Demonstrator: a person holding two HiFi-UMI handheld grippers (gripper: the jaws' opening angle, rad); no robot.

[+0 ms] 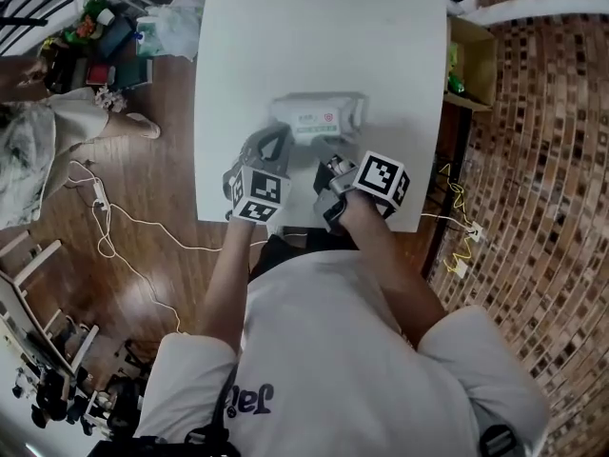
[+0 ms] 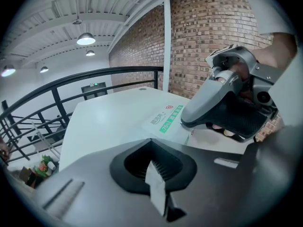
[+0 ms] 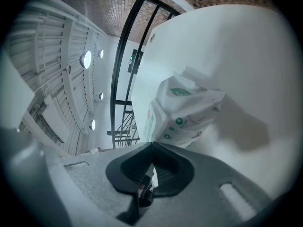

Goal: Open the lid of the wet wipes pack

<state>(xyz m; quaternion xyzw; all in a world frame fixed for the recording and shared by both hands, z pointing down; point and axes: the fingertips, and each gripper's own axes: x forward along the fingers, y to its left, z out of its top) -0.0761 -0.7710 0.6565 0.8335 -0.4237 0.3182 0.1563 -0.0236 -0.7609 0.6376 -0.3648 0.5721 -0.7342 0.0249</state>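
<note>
Wet wipes pack (image 1: 319,117) lies on the white bench (image 1: 285,36), midway between its side edges and closer to the near edge. The left gripper (image 1: 274,146) has its fingers clenched on a thin white flap (image 2: 155,183), probably the pack's end seam. The right gripper (image 1: 328,169) keeps its fingers clenched together at the pack's near side.

- Head view: looks steeply down from above onto the white table (image 1: 314,55).
- Gripper views: low, close behind their own jaws; all three views share the wet wipes pack (image 1: 319,117).
</note>
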